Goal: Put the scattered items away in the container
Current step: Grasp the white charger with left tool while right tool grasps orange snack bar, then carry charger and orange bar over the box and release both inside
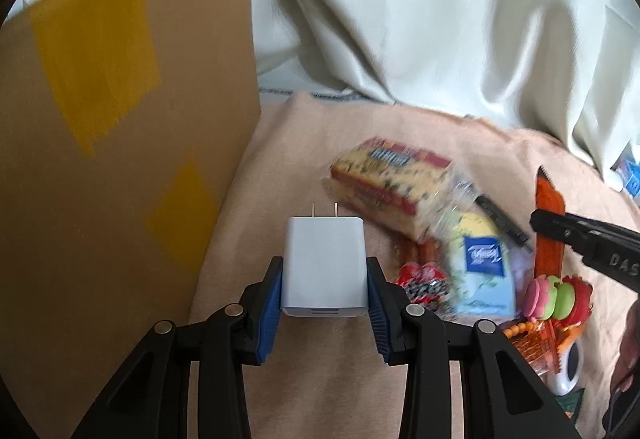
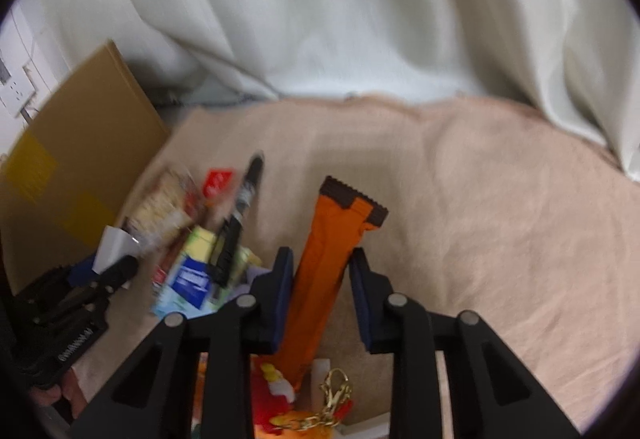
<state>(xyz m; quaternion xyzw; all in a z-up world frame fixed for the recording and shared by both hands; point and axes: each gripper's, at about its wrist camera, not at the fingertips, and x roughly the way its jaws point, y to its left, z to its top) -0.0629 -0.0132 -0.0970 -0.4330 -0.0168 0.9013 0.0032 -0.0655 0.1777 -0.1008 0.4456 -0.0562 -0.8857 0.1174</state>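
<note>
Scattered items lie on a beige cloth (image 2: 460, 199) spread before pale curtains (image 1: 420, 19). A cardboard box (image 1: 112, 159) with yellow tape patches stands upright at the cloth's left edge.

Left gripper (image 1: 325, 281): blue pads clamp a white plug charger (image 1: 325, 263), prongs pointing forward, just right of the box wall.

Right gripper (image 2: 320, 295): jaws narrowly parted around an orange snack wrapper (image 2: 320, 279); pad contact cannot be determined.

Left of the wrapper lie a black marker (image 2: 240, 223), a blue-and-yellow tissue pack (image 1: 482, 263) and a wrapped cake slice (image 1: 384, 183), overlapping in a pile.
</note>
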